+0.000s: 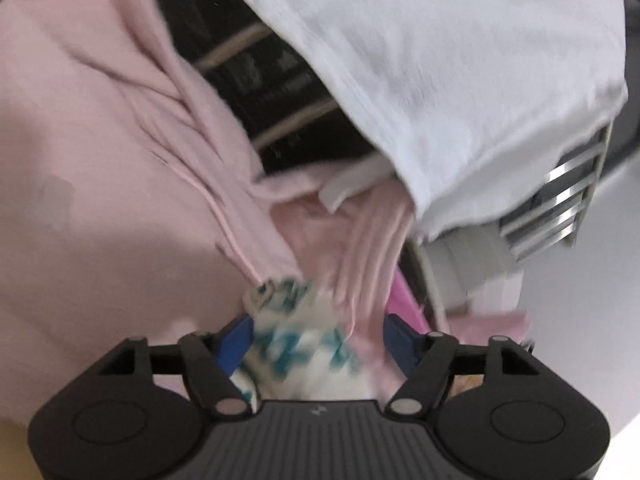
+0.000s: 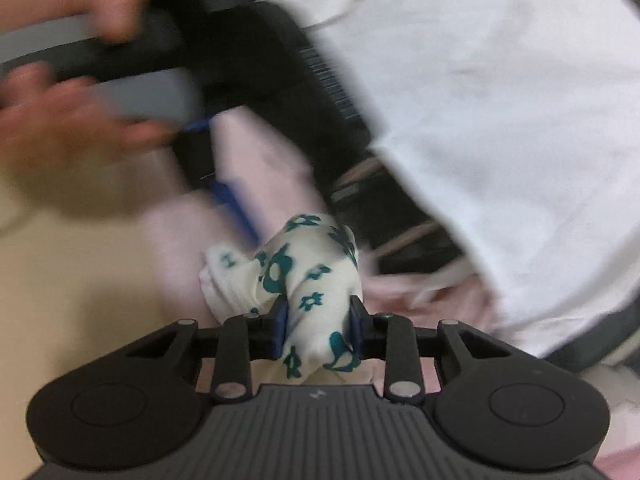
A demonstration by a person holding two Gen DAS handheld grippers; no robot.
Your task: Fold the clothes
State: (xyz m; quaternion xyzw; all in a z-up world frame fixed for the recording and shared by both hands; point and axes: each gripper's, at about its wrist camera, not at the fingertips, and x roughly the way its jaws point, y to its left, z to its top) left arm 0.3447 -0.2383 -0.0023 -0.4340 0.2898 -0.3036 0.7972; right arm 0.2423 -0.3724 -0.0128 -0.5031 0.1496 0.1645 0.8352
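Observation:
A cream cloth with teal flower print [image 2: 308, 276] is bunched between the blue pads of my right gripper [image 2: 318, 326], which is shut on it. In the left wrist view the same printed cloth [image 1: 296, 340] lies between the wide-apart fingers of my left gripper [image 1: 320, 336], which is open around it. The left gripper also shows in the right wrist view [image 2: 224, 184], blurred, held by a hand just beyond the cloth. A pink garment [image 1: 100, 160] lies under and left of the cloth.
A white garment [image 1: 460, 60] hangs over a dark wire rack [image 1: 272, 92] at upper right; it also shows in the right wrist view [image 2: 500, 100]. A pink hanger piece [image 1: 404, 300] and metal rack bars [image 1: 560, 208] sit right. The person's hand [image 2: 60, 120] is at left.

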